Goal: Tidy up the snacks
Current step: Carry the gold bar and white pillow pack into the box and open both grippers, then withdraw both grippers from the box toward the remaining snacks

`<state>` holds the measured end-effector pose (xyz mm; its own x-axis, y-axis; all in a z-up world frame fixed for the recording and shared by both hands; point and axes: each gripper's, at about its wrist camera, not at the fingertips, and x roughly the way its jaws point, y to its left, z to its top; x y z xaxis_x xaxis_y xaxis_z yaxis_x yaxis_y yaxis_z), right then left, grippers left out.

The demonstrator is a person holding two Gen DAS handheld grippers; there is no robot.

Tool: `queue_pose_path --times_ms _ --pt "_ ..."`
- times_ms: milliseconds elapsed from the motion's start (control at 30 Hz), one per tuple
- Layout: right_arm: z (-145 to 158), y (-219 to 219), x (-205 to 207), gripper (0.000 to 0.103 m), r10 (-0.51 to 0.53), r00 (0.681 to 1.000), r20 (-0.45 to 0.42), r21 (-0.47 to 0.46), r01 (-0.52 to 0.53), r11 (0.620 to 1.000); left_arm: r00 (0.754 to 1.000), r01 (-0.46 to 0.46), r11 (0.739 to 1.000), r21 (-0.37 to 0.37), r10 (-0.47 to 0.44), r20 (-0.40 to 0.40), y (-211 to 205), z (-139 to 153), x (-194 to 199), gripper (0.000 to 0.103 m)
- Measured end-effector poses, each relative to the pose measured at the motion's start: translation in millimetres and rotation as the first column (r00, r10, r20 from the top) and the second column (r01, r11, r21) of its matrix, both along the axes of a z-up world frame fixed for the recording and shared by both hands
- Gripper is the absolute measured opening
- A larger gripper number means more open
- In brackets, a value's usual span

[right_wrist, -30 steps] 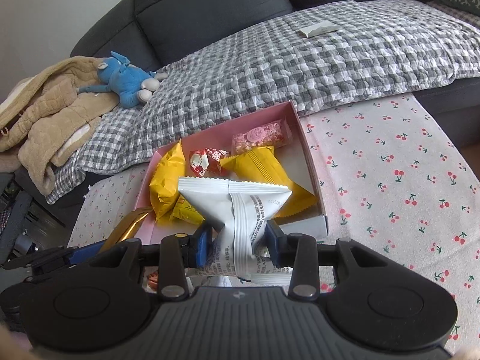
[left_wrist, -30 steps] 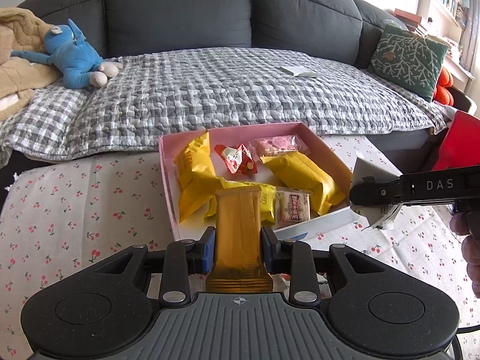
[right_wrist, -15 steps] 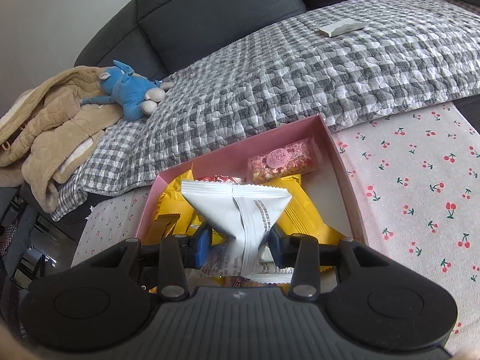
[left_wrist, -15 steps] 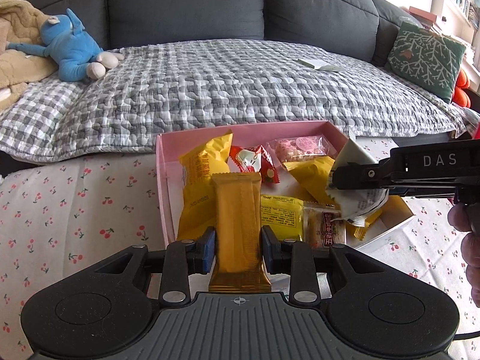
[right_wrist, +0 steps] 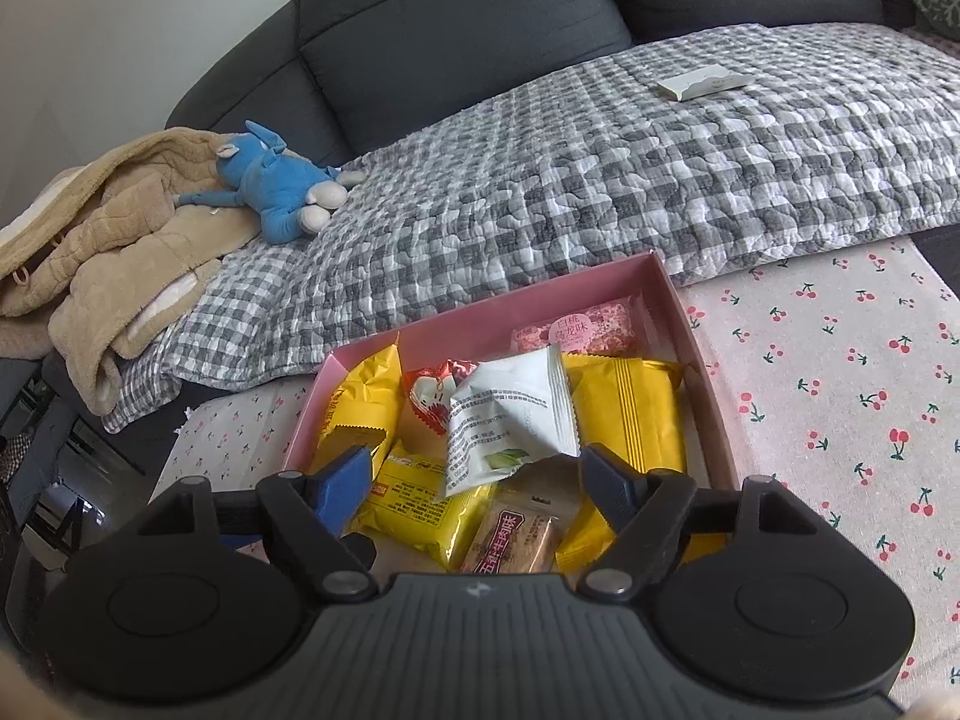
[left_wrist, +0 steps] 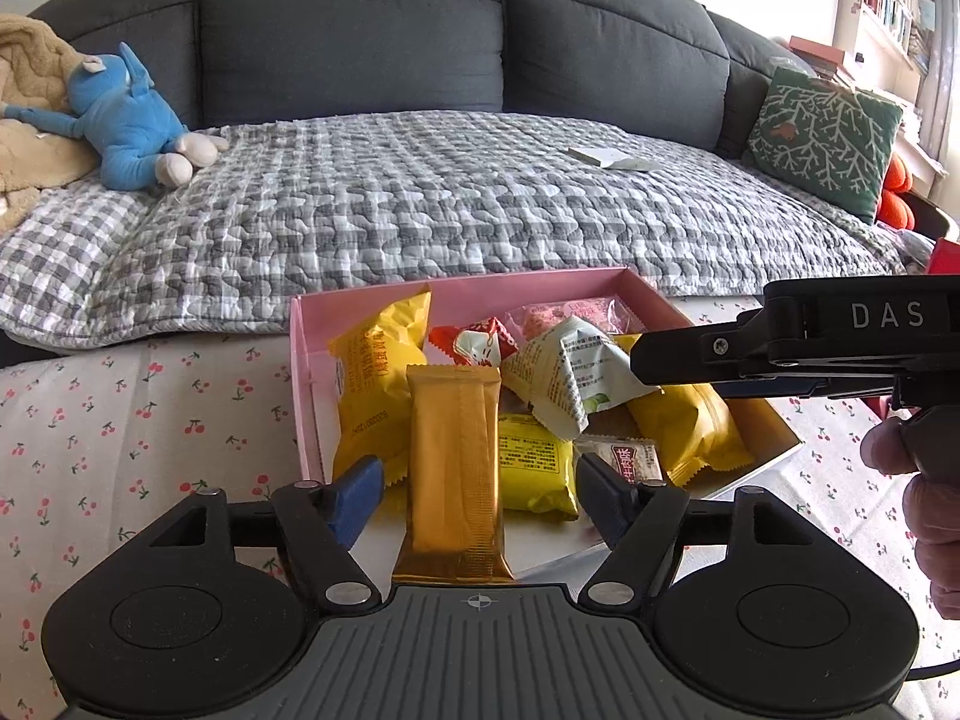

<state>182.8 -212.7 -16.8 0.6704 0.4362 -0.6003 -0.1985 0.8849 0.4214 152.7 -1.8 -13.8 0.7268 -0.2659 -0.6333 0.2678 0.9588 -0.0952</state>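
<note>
A shallow pink cardboard box [left_wrist: 303, 372] sits in the middle of both views on a white tablecloth printed with small red cherries [left_wrist: 150, 414], and it holds the wrapped snacks. In the left wrist view, a long golden-orange foil snack bar [left_wrist: 454, 462] lies lengthwise between the blue pads of the left gripper [left_wrist: 477, 495], its far end over the box and its near end by the gripper body; the jaws are opening and the pads stand clear of it on both sides, so it is released. In the right wrist view, a white crinkled snack packet with green and grey print [right_wrist: 510, 420] rests on top of the other snacks at the centre of the box, just beyond the right gripper [right_wrist: 474, 480], whose jaws are also opening and grip nothing. Around the packet lie a puffy yellow packet [right_wrist: 360, 402] at the left wall, a small red and white sweet [right_wrist: 432, 396], a pink speckled bar in clear wrap [right_wrist: 576, 330] at the far wall, a large yellow packet with stripes [right_wrist: 630, 414] at the right, a flat yellow packet [right_wrist: 414, 504] and a tan bar with a red label [right_wrist: 516, 540] nearest the camera. Behind the box, a grey checked quilt [right_wrist: 600, 180] covers a dark grey sofa [right_wrist: 450, 12], with a blue plush toy [right_wrist: 270, 186] at the upper left.
</note>
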Motion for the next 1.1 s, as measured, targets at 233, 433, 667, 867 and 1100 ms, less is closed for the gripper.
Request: queue_pose_path --times_ms 233,433,667,867,1100 --pt "12 -9 -17 0.089 -0.018 1.000 0.007 0.000 0.018 1.000 1.000 0.002 1.000 -0.020 -0.002 0.010 1 11 -6 0.088" --pt "22 -16 -33 0.096 -0.039 0.999 0.017 -0.006 0.040 0.999 1.000 0.006 1.000 -0.003 -0.006 0.009 -1 20 -23 0.093" --pt "28 -13 -56 0.101 -0.037 0.999 0.034 -0.061 0.039 0.997 1.000 0.000 1.000 0.017 0.000 0.015 1 31 -48 0.097" --pt "27 -12 -75 0.102 -0.029 0.999 0.038 -0.082 0.032 0.996 1.000 0.004 0.999 0.037 -0.005 0.012 4 34 -73 0.098" --pt "22 -9 -90 0.102 -0.024 0.999 0.035 -0.109 0.028 0.994 1.000 -0.009 0.999 0.037 0.008 0.017 9 33 -95 0.098"
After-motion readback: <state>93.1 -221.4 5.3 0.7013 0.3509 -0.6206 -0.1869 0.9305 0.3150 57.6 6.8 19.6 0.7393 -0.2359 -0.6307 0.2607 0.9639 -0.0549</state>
